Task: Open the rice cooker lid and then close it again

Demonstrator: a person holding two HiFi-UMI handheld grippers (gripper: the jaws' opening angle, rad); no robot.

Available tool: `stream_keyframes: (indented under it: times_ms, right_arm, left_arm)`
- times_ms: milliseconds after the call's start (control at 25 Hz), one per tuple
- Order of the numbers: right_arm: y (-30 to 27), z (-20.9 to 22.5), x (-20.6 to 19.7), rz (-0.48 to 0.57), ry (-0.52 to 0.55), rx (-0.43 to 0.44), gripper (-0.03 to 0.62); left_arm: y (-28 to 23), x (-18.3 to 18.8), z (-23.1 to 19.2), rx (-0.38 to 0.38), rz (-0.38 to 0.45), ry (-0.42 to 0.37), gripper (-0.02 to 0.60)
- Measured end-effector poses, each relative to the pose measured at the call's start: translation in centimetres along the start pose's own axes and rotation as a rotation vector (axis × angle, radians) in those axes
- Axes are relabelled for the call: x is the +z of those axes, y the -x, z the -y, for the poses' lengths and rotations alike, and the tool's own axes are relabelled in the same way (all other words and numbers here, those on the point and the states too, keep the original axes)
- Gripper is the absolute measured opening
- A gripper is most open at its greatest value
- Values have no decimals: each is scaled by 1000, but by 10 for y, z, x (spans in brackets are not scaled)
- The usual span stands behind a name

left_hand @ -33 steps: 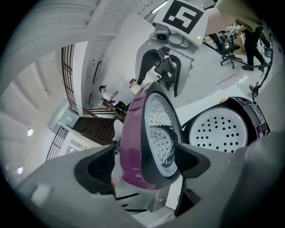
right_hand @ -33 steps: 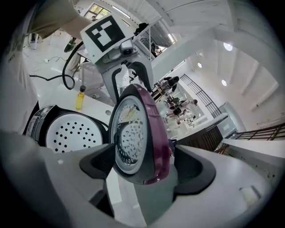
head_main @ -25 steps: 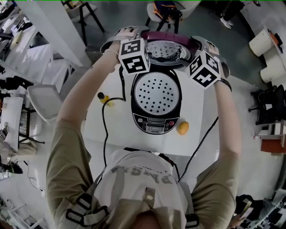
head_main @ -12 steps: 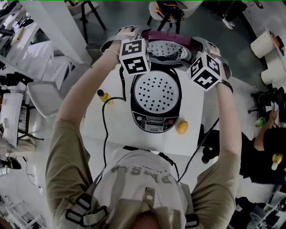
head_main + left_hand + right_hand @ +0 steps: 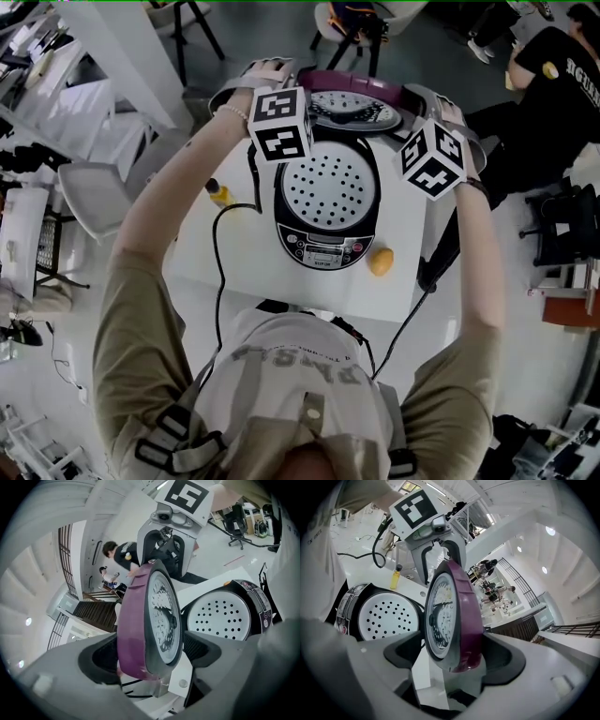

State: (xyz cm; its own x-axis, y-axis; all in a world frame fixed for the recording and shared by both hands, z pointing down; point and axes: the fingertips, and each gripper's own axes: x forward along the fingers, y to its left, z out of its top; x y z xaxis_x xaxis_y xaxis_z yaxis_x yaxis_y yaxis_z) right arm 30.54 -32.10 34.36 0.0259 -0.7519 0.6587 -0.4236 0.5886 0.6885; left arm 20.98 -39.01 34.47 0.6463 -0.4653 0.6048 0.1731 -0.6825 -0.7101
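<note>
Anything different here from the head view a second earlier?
A person in black has come into view at upper right. Otherwise as before: left gripper and right gripper clamp the raised lid by its edges, over the open rice cooker.

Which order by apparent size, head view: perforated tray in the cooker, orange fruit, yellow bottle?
1. perforated tray, clearly largest.
2. orange fruit and yellow bottle look about alike from above; too close to rank.
</note>
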Motion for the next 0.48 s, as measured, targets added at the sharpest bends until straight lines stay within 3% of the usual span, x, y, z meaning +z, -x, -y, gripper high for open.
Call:
stream_keyframes:
  times_ms: [480]
  right_arm:
    - [25, -39, 1, 11, 12, 43, 396]
  left_arm:
    - [25, 6, 39, -61, 8, 7, 434]
